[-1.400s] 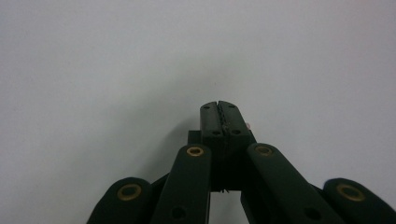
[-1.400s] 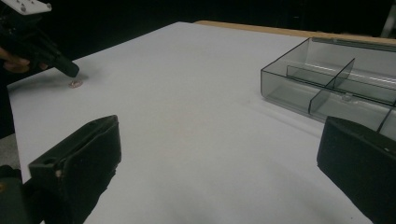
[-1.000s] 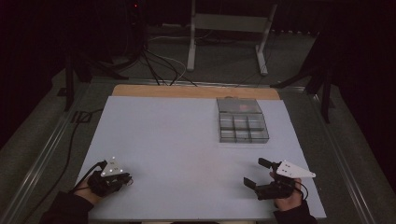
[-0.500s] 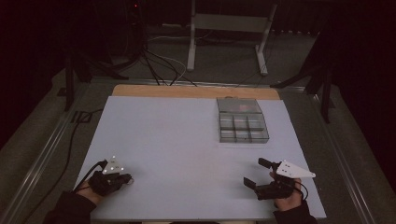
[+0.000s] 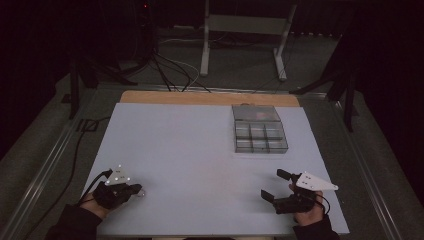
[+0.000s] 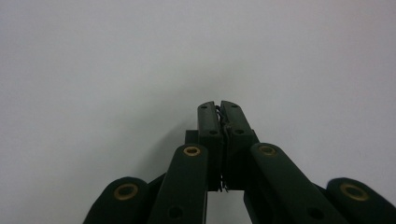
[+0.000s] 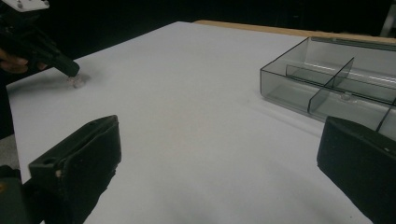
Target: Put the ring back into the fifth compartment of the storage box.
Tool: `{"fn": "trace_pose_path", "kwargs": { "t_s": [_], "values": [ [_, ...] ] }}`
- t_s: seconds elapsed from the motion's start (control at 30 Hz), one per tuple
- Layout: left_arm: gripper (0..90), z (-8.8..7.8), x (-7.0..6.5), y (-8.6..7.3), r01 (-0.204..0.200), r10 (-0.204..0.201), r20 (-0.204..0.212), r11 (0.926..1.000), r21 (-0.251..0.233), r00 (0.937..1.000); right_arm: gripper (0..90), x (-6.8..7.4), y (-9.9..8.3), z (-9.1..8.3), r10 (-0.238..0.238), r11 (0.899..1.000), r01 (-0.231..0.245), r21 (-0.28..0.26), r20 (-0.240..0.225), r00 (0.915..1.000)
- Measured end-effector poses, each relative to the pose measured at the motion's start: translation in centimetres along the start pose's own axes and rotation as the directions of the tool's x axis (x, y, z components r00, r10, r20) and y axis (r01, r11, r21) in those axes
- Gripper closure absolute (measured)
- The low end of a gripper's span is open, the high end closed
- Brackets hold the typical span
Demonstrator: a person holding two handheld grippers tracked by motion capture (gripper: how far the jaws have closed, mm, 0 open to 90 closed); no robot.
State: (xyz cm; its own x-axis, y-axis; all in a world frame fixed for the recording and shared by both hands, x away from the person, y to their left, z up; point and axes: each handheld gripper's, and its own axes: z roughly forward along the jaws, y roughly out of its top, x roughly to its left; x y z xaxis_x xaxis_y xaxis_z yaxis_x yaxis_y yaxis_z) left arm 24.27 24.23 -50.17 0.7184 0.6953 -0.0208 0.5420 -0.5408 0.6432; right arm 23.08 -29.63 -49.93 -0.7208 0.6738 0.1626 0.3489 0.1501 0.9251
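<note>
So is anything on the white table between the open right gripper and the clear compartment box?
Nothing visible: bare white table top lies between the right gripper and the clear plastic compartment box.

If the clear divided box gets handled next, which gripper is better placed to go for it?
Probably the right. The right gripper is open and sits on the box's side of the table, with the box ahead of its jaws. The left gripper is shut at the opposite near corner.
</note>
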Motion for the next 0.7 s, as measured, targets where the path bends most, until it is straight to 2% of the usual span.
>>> {"fn": "trace_pose_path", "kwargs": {
  "t_s": [0.17,0.3,0.37,0.47,0.7],
  "values": [
    [90.0,-0.3,-0.3,0.5,-0.008,0.008,0.007,0.9998,-0.016,0.9999,0.0,0.0,0.0,0.0,0.0,1.0,0.0,0.0,0.001,1.0],
    [90.0,-0.3,-0.4,1.1,-0.019,0.02,0.027,0.9993,-0.031,0.9994,0.0,0.0,0.0,0.0,-0.001,1.0,0.001,0.001,0.003,1.0],
    [90.0,-0.3,-0.5,1.2,-0.024,0.025,0.023,0.9992,-0.032,0.9994,0.0,0.0,0.0,0.0,0.001,1.0,-0.001,-0.001,0.004,1.0],
    [90.0,-0.2,-0.6,1.9,-0.034,0.036,0.049,0.9986,-0.041,0.9981,0.0,0.0,0.0,0.0,-0.001,1.0,0.001,0.0,0.005,1.0],
    [90.0,0.7,-1.0,3.3,-0.055,0.058,0.069,0.9973,-0.048,0.9959,0.0,0.0,0.0,0.1,0.004,1.0,-0.004,0.0,0.005,1.0]
  ]
}}
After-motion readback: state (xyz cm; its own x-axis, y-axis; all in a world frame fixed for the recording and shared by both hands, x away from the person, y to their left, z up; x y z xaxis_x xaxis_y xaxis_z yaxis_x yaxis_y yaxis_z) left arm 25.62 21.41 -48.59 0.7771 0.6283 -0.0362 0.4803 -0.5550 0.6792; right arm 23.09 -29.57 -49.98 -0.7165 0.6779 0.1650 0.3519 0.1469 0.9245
